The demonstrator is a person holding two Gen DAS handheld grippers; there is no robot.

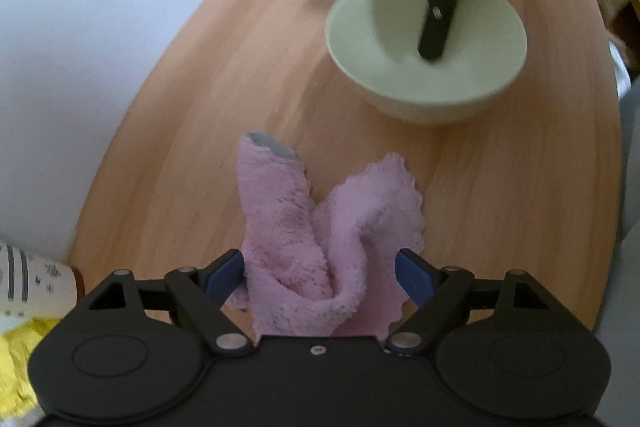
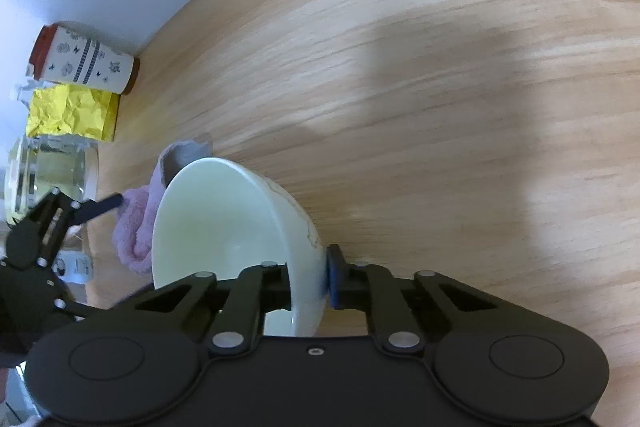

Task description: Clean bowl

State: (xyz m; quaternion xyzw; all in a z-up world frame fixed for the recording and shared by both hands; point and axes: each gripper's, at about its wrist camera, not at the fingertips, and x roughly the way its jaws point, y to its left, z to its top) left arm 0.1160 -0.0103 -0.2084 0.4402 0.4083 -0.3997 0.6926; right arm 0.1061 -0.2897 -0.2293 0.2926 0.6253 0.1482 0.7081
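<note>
1. So far, the right gripper [image 2: 308, 287] is clamped on the wall of the pale green bowl [image 2: 224, 223]: one finger inside, the blue pad on the outside, the rim pinched between them. From the left wrist view the same gripper reaches down into the bowl from above.

2. The bowl sits on the wooden desk [image 2: 420, 87], and in the right wrist view it looks tipped, its opening turned toward the pink cloth [image 1: 316, 243]. Whether its base has left the desk, I cannot tell.

3. The pink cloth lies crumpled on the desk just beside the bowl, on the side nearer the left gripper [image 1: 320, 275]. That gripper's fingers stand wide apart, one on each side of the cloth, and neither blue pad presses on it, so the cloth is not yet held.

4. No wiping shows: the cloth is outside the bowl and apart from its inner face. The inside of the bowl looks plain and pale; any dirt is too blurred to judge.

5. Judged from this, the task is at its start. Holding the bowl is done; left are closing on the cloth, carrying it into the bowl and rubbing round the inside.

6. Beyond the cloth from the bowl, a patterned cup [image 2: 86, 63], a yellow packet [image 2: 72, 111] and a glass jar [image 2: 52, 175] stand untouched.
</note>
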